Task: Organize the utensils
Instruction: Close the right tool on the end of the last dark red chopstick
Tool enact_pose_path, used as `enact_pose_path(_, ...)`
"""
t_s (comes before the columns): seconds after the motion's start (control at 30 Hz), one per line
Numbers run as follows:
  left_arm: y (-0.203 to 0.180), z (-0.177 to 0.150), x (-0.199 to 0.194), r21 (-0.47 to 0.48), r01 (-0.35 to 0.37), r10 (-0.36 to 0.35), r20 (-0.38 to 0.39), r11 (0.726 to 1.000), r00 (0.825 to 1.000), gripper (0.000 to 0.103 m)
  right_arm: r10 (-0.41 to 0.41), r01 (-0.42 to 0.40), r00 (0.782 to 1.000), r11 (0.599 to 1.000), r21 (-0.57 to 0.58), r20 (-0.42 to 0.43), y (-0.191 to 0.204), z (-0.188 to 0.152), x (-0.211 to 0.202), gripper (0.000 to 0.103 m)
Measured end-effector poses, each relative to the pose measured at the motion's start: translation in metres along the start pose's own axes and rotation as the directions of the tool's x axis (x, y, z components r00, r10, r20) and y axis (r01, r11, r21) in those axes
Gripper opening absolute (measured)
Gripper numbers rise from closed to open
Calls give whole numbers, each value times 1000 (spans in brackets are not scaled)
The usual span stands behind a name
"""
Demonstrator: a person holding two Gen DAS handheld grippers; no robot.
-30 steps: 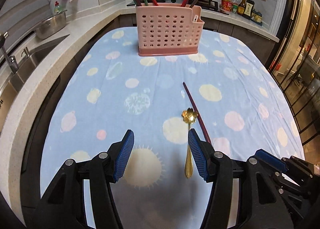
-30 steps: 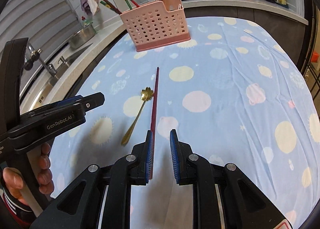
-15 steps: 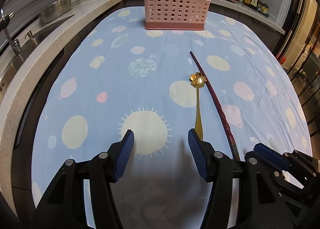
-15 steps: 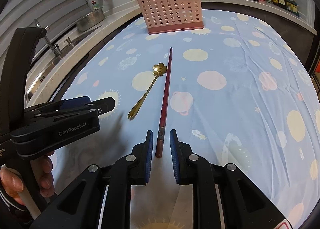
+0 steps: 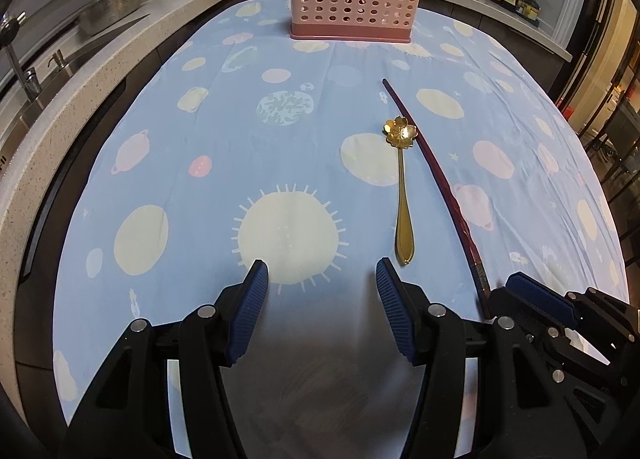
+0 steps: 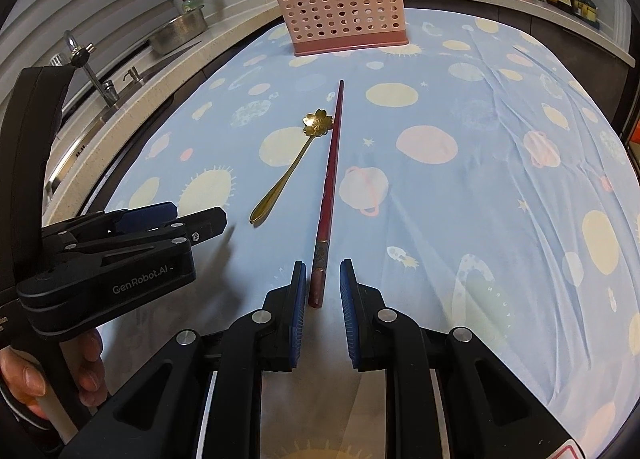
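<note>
Chopstick (image 6: 329, 195), dark red, lies on the patterned tablecloth (image 6: 500, 163) with its thick butt end between the pads of my right gripper (image 6: 322, 299). The pads are set narrow, one on either side of the butt, with a sliver of cloth visible on each side, so nothing is gripped. Whether the tips sit at cloth level or slightly above it I cannot tell with certainty from this angle. The chopstick's long axis runs almost straight away from my right fingers, so it lines up with a pinch across its width. My left gripper (image 5: 322, 287) stands about half open and empty, and the handle tip of the gold flower spoon (image 5: 402, 195) lies just ahead of its right pad, slightly outside the gap. The spoon lies close beside the chopstick on its left, bowl at the far end. Beyond both stands the pink perforated caddy (image 6: 340, 15), well apart, with other chopsticks upright in it.
</note>
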State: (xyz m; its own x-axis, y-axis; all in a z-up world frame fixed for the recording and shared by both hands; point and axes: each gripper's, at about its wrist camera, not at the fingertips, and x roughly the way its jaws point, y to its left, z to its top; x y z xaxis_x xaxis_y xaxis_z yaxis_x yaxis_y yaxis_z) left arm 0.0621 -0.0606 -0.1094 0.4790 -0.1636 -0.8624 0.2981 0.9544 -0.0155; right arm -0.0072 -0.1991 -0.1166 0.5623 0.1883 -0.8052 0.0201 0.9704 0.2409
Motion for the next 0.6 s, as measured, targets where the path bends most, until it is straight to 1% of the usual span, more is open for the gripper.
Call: enact_pose_path(0.6,0,-5,5,-3,2,-2,-17,1000,1000,57,-2,2,1000,1000,-7,-21,2,-2,8,19)
